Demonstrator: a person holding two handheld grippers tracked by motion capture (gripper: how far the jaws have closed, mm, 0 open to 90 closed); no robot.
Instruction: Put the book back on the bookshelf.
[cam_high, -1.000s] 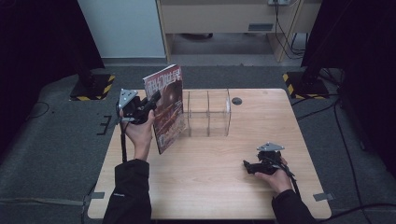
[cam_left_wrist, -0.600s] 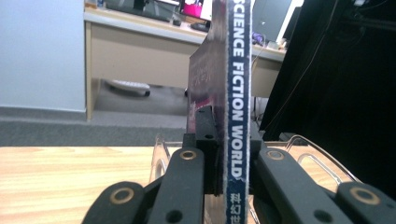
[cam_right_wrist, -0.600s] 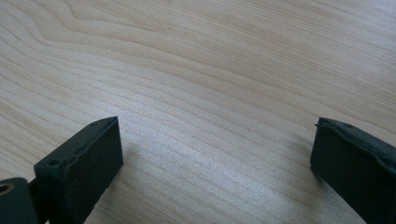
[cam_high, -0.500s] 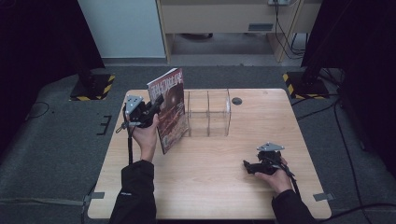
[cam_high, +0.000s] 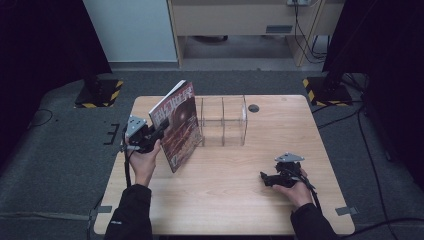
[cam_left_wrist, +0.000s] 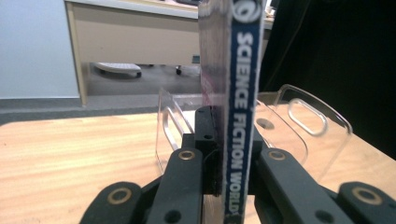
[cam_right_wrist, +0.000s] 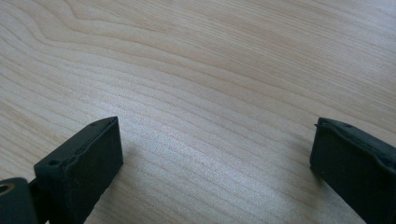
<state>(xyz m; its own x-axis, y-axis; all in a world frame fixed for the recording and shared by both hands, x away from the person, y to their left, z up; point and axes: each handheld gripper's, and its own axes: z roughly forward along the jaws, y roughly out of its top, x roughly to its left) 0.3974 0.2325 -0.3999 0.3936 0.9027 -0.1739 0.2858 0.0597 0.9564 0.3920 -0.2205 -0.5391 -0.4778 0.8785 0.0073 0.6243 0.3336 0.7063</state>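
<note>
Pale wood, finely grained and matt, makes up the tabletop (cam_high: 220, 200) where we work, the largest thing before us and bare beneath our right gripper (cam_right_wrist: 215, 154). That gripper rests low on the wood, its blunt black fingers (cam_right_wrist: 79, 168) spread wide apart with nothing between them.

Next in size, the clear plastic rack (cam_high: 223, 121) stands just beyond the fingers of our left gripper (cam_left_wrist: 229, 172). Its thin, glossy upright dividers have rounded tops and slotted handle cut-outs, and they leave narrow bays between them.

Smaller again, the magazine (cam_high: 176, 125) is held on edge and tilted, with its lower corner at or near the wood. Its cover is dark red and slick, and its blue spine carries white lettering, "SCIENCE FICTION WORLD". Our left fingers (cam_left_wrist: 184, 186) are clamped on that spine from both sides, near its lower end.

We judge the risks from here to be these. The grip sits low on a tall, floppy thing, so the upper pages may sag or fan open and catch a divider's edge. The rack looks light and nothing steadies it, so a nudge from the magazine could slide or tip it. Glossy paper may also slip through hard fingers if the tilt grows.
</note>
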